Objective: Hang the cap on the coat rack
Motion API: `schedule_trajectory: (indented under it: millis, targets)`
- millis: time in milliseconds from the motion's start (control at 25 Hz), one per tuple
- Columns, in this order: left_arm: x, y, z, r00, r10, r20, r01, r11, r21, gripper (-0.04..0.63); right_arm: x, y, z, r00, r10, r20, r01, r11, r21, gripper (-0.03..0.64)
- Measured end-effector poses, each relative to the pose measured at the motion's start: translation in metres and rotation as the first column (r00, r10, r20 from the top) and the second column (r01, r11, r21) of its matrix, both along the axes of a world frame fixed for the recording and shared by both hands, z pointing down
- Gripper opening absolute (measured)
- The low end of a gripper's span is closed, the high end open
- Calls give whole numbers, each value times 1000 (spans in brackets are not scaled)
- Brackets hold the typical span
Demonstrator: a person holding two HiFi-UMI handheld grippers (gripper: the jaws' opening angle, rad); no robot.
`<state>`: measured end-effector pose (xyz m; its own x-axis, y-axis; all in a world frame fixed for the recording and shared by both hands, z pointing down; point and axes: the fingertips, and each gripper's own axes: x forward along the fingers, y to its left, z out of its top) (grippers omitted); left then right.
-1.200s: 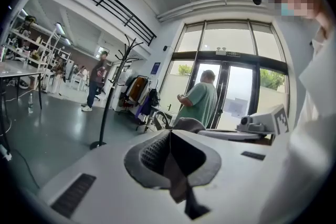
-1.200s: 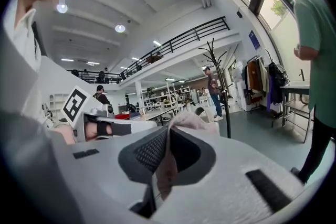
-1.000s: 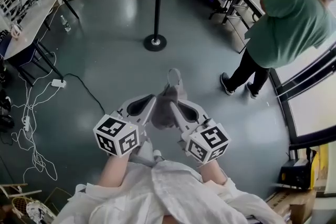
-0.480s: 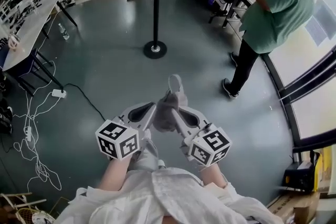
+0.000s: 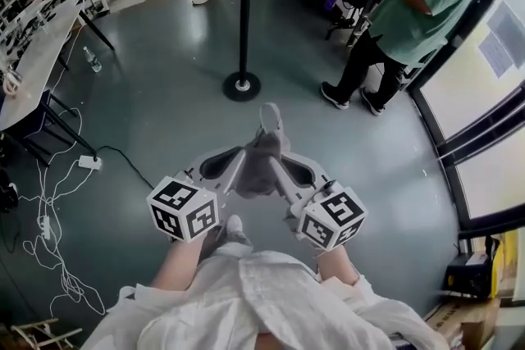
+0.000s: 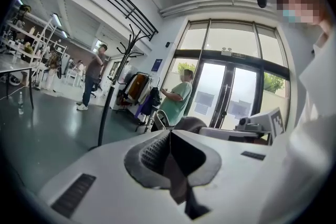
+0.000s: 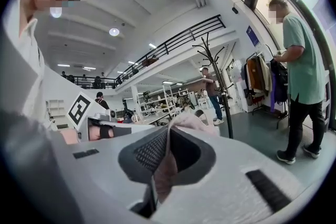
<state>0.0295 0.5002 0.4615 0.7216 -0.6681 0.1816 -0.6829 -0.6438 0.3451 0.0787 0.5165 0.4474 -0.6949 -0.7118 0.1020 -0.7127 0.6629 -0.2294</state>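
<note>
The grey floor point(image 5: 164, 102) spreads out below me, and a person in a green shirt point(image 5: 414, 8) stands off to my right by the windows. The black coat rack point(image 5: 244, 12) rises ahead on its round base, well apart from my hands. I carry the grey cap point(image 5: 261, 161) out in front, with my left gripper point(image 5: 243, 160) and right gripper point(image 5: 279, 166) each clamped tight on its fabric from either side.

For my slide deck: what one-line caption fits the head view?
The left gripper and right gripper together grip the grey cap, coat rack ahead.
</note>
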Motion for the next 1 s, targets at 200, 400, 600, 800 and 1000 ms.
schedule_trajectory:
  millis: [200, 400, 600, 800, 1000]
  targets:
    - [-19, -50, -6, 1000, 26, 2, -26, 999, 32, 15, -20, -51, -10, 1000, 29, -1, -29, 999, 36, 11]
    - [-45, -91, -13, 999, 30, 19, -31, 997, 70, 16, -46, -91, -8, 998, 59, 2, -59, 998, 31, 11]
    - [-53, -117, -7, 999, 29, 13, -30, 998, 54, 16, -56, -115, 0, 999, 53, -7, -53, 999, 6, 11]
    - [-59, -141, 5, 1000, 8, 9, -9, 1000, 25, 16, -60, -143, 5, 999, 45, -12, -45, 999, -7, 11]
    - [-69, -178, 7, 1000, -6, 7, 6, 999, 33, 16, -69, -180, 12, 999, 40, -14, -40, 999, -5, 11]
